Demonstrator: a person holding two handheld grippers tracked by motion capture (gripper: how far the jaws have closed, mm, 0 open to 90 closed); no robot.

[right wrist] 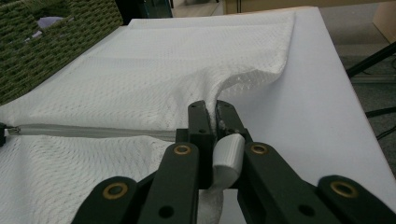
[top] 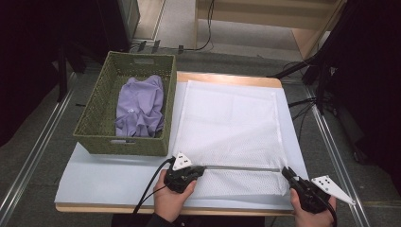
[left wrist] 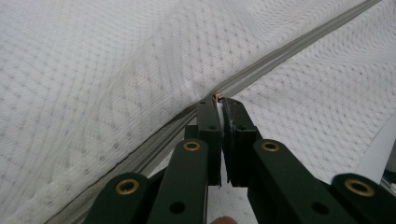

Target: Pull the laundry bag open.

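Jaws clenched both sides: left gripper (left wrist: 218,100) pinching zipper pull (left wrist: 216,96), right gripper (right wrist: 211,106) clamping corner of white mesh bag (top: 227,123) at table's near edge. Zipping step underway; next, steady pull along zipper track (top: 241,168), bag held taut.

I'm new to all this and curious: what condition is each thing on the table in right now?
Mesh laundry bag: flat on the table, zipper closed along most of its length.
Left tool: shut on the zipper pull.
Right tool: shut on the bag's corner.
Wicker basket: upright, holding crumpled purple garment.
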